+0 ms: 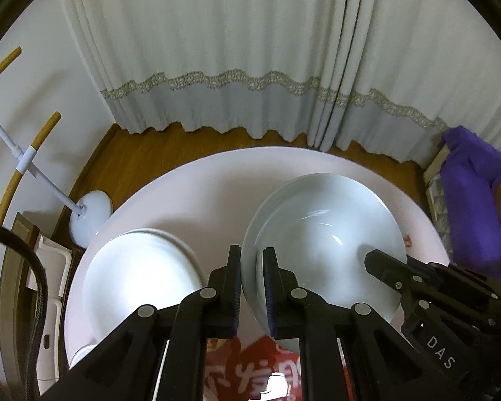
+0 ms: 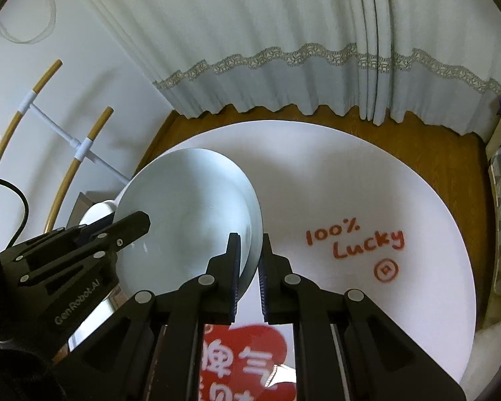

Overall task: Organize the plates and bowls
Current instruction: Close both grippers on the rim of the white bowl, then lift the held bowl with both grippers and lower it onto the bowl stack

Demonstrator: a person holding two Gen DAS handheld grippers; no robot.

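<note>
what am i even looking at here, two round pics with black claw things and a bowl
Each round picture comes from a wide-angle camera mounted on a hand-held gripper, looking along its two black fingers. No robot arm: a person holds one gripper in each hand. The left gripper pinches one side of a pale bowl's rim; the right gripper pinches the opposite side. Both are shut on it. Below is a round white table with red writing, and a white plate sits on it beside the bowl.
</note>
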